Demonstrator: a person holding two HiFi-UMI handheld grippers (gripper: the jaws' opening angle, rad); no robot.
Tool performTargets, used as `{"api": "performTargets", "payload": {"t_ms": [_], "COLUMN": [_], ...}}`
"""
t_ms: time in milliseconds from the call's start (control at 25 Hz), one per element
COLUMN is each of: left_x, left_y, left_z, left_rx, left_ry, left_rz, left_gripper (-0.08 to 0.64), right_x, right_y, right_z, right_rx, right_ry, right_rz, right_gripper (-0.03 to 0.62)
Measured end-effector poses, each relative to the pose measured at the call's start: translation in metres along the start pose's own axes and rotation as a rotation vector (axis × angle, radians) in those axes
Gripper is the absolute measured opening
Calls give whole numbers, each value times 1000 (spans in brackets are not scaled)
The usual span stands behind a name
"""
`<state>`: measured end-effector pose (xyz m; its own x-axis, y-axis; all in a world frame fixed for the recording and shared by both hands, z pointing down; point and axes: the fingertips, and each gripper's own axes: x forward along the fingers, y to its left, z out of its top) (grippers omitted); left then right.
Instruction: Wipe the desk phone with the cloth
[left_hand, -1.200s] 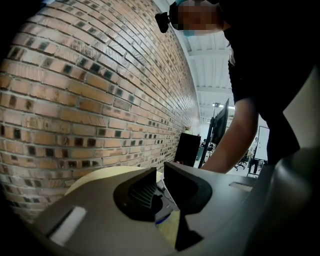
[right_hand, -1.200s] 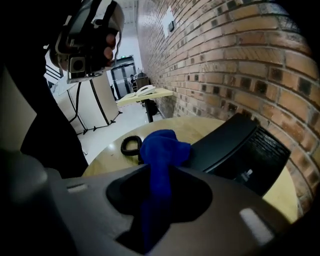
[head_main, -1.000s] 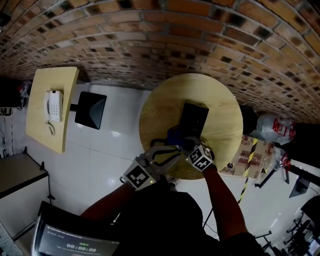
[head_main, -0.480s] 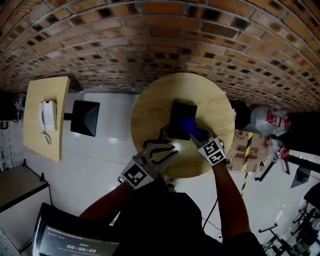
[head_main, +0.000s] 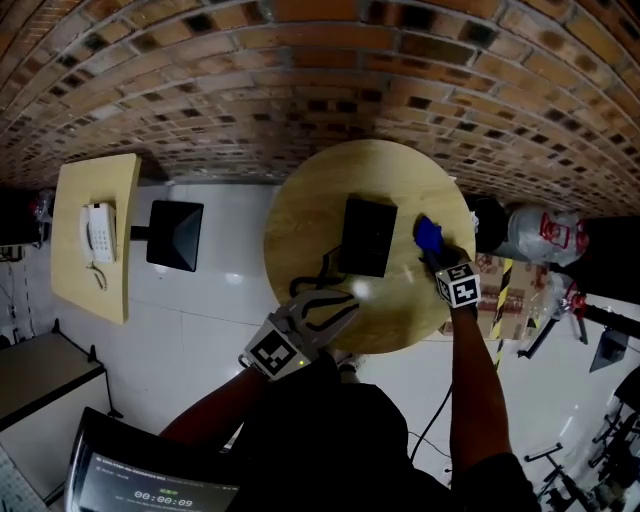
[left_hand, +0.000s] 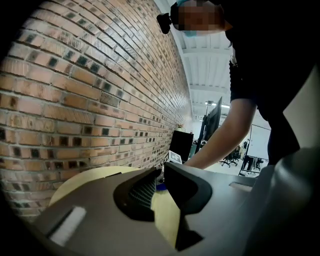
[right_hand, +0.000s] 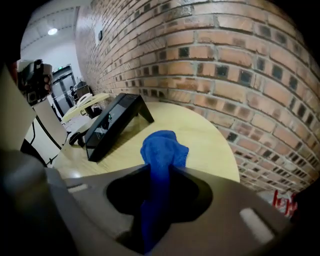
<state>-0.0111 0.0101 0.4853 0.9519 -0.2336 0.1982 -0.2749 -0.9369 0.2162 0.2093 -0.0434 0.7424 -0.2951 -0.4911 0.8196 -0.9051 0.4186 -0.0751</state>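
**Head view.** The desk phone is a flat, black, rectangular unit at the middle of the round table, which has a pale wood-grain top. The phone's long axis runs near to far. A black cord lies at its near left corner. The cloth is blue and bunched. It sits just right of the phone, over the right part of the table, and is apart from the phone. The right gripper holds the cloth from the near side. The left gripper is over the near edge of the table, on the near side of the phone. A brick wall stands beyond the table.

**Left gripper view.** The jaws meet at their tips with nothing between them. One jaw carries a ribbed pad. The table top shows through the opening behind the tips.

**Right gripper view.** The jaws are clamped on the cloth. The soft fabric sticks out past the tips as a rounded, crumpled wad above the table. Whether it touches the top cannot be told. The phone is on the left. It is wedge-shaped, with a smooth sloping face propped on a rear stand.
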Motion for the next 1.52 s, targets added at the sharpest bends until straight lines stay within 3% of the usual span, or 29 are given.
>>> {"api": "performTargets", "payload": {"t_ms": [320,560,840,1080,1200,1360,1520], "left_x": [-5,-6,-7,-16,-22,-34,-45], "left_y": [5,2,-10,-34,-49,-71,-97], "left_z": [-4,-2,18,57,72,81,87], "left_rx": [-12,-10,3,7,40,71,88], "left_ry": [11,9,-37,-110,-133,-138,-146], "left_rz": [17,18,33,60,69,77,85], "left_gripper": [51,51,51,51,51,51,51], "right_x": [12,9,-69,-190,-242,-286,-317], "right_y": [-6,-12,3,96,146,197,234], "right_z": [-13,-9,83,156,165,160,150], "right_rx": [119,152,38,-80,-116,-137,-171], "right_ry": [15,8,-303,-619,-721,-785,-811], "right_rz": [40,43,31,166,232,287,326], "right_gripper": [106,218,221,207,131,20,2]}}
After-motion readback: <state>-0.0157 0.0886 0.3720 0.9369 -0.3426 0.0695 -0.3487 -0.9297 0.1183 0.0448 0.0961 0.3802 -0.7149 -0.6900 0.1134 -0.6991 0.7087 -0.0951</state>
